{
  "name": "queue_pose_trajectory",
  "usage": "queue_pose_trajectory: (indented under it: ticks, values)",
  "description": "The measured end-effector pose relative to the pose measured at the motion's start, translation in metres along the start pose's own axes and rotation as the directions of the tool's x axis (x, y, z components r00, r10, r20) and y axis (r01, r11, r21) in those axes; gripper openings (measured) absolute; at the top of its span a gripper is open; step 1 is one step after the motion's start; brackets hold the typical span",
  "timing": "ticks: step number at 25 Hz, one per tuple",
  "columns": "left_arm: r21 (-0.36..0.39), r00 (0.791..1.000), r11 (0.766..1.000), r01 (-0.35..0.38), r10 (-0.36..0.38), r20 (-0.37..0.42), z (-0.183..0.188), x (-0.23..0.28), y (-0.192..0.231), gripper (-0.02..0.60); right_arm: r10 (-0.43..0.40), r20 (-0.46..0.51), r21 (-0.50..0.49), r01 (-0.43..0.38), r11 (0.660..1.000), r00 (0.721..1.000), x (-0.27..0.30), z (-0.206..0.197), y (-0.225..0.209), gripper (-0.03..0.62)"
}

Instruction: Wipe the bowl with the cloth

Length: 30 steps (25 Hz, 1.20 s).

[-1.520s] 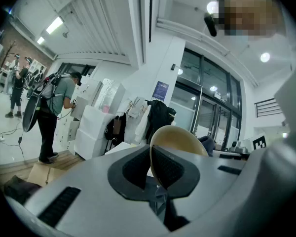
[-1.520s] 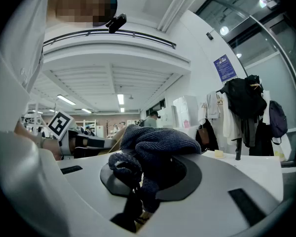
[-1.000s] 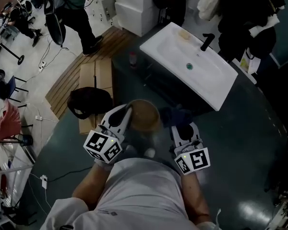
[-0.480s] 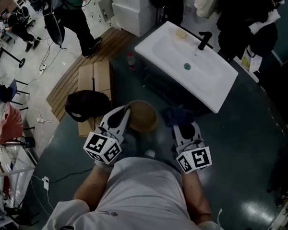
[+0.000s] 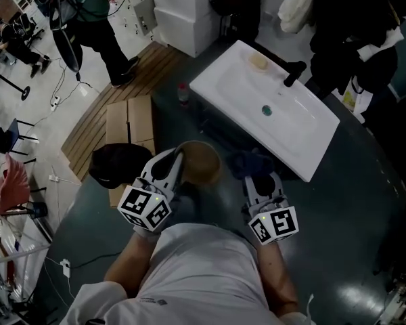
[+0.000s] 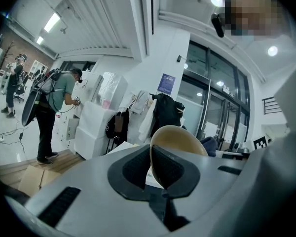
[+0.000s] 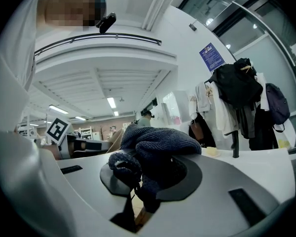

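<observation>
A tan bowl (image 5: 200, 161) is held up in front of the person, its rim pinched between the jaws of my left gripper (image 5: 178, 160). In the left gripper view the bowl (image 6: 180, 147) stands on edge, its rim clamped by my left gripper (image 6: 151, 164). A dark blue knitted cloth (image 5: 252, 164) is bunched in my right gripper (image 5: 256, 176), just right of the bowl and apart from it. The right gripper view shows the cloth (image 7: 155, 149) heaped over the jaws of my right gripper (image 7: 144, 179), which are shut on it.
A white sink (image 5: 267, 107) with a black tap (image 5: 294, 72) stands ahead on a dark floor. Cardboard sheets (image 5: 127, 124), a black bag (image 5: 118, 162) and a small bottle (image 5: 183, 93) lie at the left. A person (image 5: 95, 12) stands at the far left. Dark clothes (image 5: 355, 26) hang at the back right.
The head view has shifted a little, so the sink sits slightly lower and further right. Both grippers keep the same hold, with bowl and cloth side by side.
</observation>
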<state>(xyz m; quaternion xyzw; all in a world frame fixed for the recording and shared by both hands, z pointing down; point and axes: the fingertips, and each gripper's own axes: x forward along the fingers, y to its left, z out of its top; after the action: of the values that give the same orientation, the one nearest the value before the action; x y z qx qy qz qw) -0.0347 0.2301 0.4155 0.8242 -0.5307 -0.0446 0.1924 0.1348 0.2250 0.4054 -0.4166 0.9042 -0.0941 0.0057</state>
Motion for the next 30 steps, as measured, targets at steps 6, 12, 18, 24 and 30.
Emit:
queue_pose_trajectory:
  ticks: [6,12,18,24,30]
  values:
    - [0.008,0.999,1.0,0.025,-0.024,-0.03,0.025,0.048,0.048,0.021,-0.035,-0.012,0.009,0.035,0.999,0.999,0.065,0.008,-0.02,0.077]
    - [0.01,0.998,1.0,0.023,-0.023,-0.063,0.047,0.1,0.105,0.021,-0.067,-0.013,0.003,0.067,0.998,0.998,0.134,0.017,-0.038,0.077]
    - [0.02,0.994,0.999,0.046,-0.044,-0.104,0.064,0.149,0.149,0.021,-0.108,0.011,0.005,0.108,0.994,0.994,0.191,0.028,-0.057,0.077]
    - [0.044,0.985,0.997,0.06,-0.052,-0.165,0.065,0.183,0.185,0.021,-0.136,0.035,-0.006,0.137,0.991,0.99,0.228,0.035,-0.059,0.077]
    - [0.058,0.969,0.994,0.094,-0.078,-0.233,0.057,0.21,0.199,0.021,-0.111,0.073,-0.017,0.112,0.994,0.991,0.251,0.052,-0.047,0.077]
